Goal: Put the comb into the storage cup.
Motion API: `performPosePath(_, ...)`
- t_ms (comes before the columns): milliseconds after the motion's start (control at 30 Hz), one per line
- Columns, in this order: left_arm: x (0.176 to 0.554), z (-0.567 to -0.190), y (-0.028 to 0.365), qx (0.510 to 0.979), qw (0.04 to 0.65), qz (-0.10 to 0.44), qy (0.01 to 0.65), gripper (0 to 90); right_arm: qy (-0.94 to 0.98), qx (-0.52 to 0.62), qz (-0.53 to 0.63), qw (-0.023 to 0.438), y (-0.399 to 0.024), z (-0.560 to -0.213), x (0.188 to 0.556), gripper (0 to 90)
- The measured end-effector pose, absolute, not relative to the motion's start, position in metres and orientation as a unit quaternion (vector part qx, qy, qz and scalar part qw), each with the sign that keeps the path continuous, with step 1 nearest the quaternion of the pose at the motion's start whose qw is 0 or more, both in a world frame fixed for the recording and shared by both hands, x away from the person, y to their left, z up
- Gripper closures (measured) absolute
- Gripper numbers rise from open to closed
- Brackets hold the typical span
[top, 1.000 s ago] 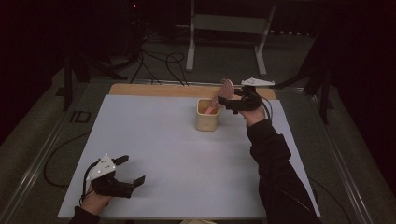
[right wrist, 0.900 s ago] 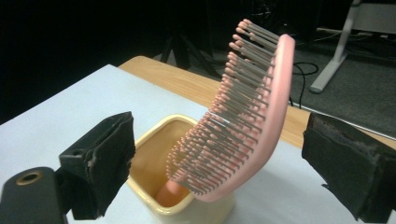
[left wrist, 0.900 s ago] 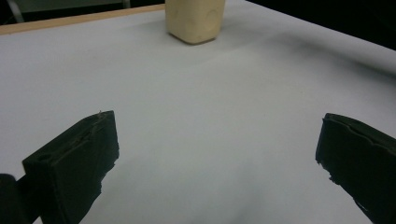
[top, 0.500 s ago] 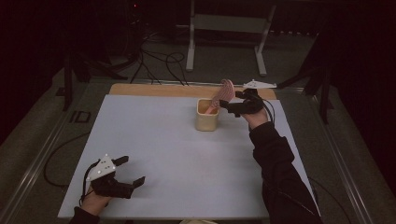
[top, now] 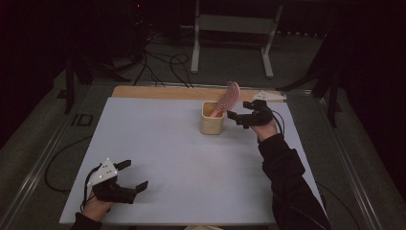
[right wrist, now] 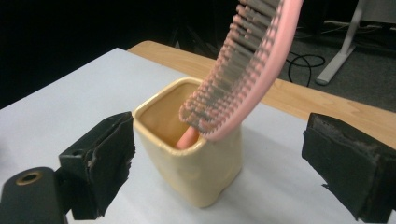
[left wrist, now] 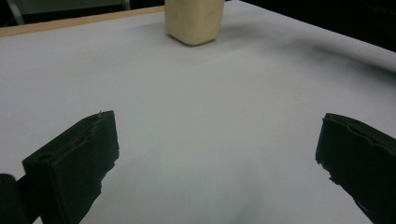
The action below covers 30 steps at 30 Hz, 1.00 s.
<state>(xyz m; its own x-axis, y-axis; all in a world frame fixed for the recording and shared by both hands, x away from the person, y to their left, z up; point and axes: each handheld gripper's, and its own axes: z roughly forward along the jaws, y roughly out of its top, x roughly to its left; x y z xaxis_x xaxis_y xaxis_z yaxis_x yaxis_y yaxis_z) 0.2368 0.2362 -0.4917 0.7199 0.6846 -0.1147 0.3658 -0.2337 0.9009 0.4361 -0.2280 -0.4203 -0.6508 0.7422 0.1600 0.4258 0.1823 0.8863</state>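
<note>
- Nearest to us in the high view: left gripper (top: 128, 178) at the near-left corner of the white table (top: 158, 158), held low in the person's left hand (top: 95, 207), jaws spread wide w/ nothing between them.
- Left gripper view: both black jaws set far apart over bare table; the cream cup (left wrist: 194, 21) stands well beyond them, far off.
- Mid-table, toward the far right: cream cup (top: 212, 118), squarish, upright, open top.
- In the cup: pink hairbrush (top: 229, 98), handle end down inside, head sticking up & out, leaning over the rim toward the right gripper's side.
- Right gripper view: we see the brush (right wrist: 243, 70) bristles face down-left, its stem going into the cup (right wrist: 191, 154) at the rim's near corner.
- Right gripper (top: 238, 118) just beside the cup, jaws wide, gripping nothing; in its own view (right wrist: 219, 163) the jaws flank the cup w/o touching it.
- Right forearm in a dark sleeve (top: 282, 167) reaches fwd from the near edge, wrist about level.
</note>
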Motion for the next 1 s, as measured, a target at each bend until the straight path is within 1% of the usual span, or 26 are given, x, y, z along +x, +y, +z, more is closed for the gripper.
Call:
performPosePath(600, 0.236, -0.492, 0.236, 0.771, 0.515, 0.156, 0.34, 0.2, 0.756, 0.381, 0.512, 0.144, -0.237, -0.447, 0.402, 9.3)
performPosePath(1000, 0.236, -0.491, 0.236, 0.773, 0.514, 0.156, 0.339, 0.2, 0.768, 0.376, 0.504, 0.126, -0.241, -0.473, 0.38, 9.3)
